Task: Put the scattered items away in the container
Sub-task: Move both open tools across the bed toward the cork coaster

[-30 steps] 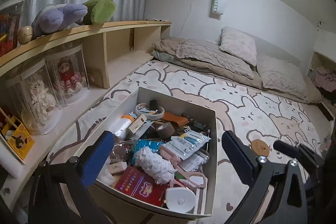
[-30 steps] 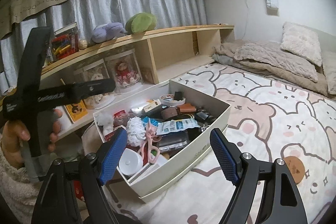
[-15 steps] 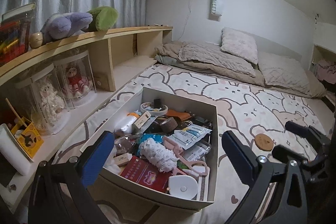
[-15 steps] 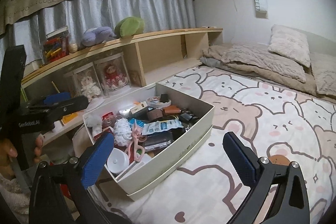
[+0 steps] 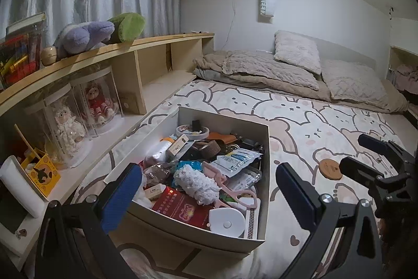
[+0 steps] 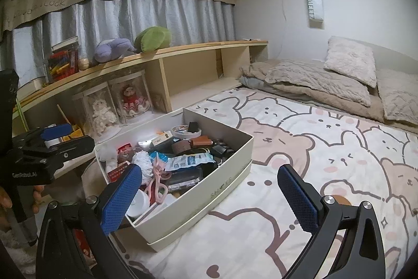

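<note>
A cream cardboard box (image 5: 193,232) stands on the bear-print bedsheet, filled with several small items: pink scissors (image 5: 230,190), a red packet (image 5: 180,208), a tape roll (image 5: 192,131), a blue-and-white pouch (image 5: 239,160). My left gripper (image 5: 207,169) is open just in front of the box's near wall, holding nothing. In the right wrist view the box (image 6: 209,198) lies ahead and to the left, and my right gripper (image 6: 209,170) is wide open and empty. A round wooden coaster (image 5: 331,168) lies on the sheet right of the box, close to the right gripper (image 5: 363,156).
A long wooden shelf (image 6: 183,51) runs along the left with plush toys on top and doll display cases (image 6: 130,101) below. Folded blankets and pillows (image 6: 350,62) lie at the far end. A person's hand (image 6: 5,200) holds the left gripper (image 6: 65,137).
The right gripper's jaws have spread wider. In the right wrist view the left gripper has dropped from high on the left to lower down. The left wrist view has shifted slightly, showing more of the room.
</note>
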`<state>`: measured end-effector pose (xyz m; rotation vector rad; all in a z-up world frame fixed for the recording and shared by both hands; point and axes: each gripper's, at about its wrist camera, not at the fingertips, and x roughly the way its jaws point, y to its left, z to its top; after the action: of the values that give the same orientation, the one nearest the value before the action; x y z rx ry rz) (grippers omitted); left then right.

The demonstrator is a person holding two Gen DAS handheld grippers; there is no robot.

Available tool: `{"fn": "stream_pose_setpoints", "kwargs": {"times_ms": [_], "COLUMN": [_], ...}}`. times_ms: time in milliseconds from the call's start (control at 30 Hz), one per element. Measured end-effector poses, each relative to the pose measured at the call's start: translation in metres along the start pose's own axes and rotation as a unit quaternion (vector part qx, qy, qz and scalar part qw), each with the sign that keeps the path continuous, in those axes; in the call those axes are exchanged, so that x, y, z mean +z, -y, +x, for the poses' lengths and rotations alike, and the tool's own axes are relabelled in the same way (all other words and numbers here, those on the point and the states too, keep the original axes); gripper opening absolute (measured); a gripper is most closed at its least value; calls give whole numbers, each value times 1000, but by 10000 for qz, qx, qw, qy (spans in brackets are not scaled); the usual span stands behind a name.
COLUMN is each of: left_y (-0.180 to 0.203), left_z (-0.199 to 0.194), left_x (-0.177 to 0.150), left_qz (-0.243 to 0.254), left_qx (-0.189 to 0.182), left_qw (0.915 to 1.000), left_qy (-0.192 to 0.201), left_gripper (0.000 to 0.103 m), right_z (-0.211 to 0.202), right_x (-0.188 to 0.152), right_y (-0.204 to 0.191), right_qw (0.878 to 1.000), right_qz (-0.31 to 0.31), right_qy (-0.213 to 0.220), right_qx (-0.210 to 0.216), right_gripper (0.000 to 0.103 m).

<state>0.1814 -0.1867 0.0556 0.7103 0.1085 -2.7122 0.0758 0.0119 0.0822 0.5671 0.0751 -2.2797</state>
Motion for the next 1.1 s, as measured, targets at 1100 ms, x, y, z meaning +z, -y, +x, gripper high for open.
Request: {"fn": "stream_pose_setpoints", "kwargs": {"times_ms": [1100], "left_y": [88], "left_z": [26], "left_x": [26], "left_qz": [238], "left_qx": [-753], "left_qw": [9968], "left_qy": [101], "left_gripper": [103], "right_z": [-33], "right_x": [1], "right_y": [82], "right_qw": [9965], "right_qz": [146], "right_qy": [125], "right_qx": [-820], "right_gripper": [103]}}
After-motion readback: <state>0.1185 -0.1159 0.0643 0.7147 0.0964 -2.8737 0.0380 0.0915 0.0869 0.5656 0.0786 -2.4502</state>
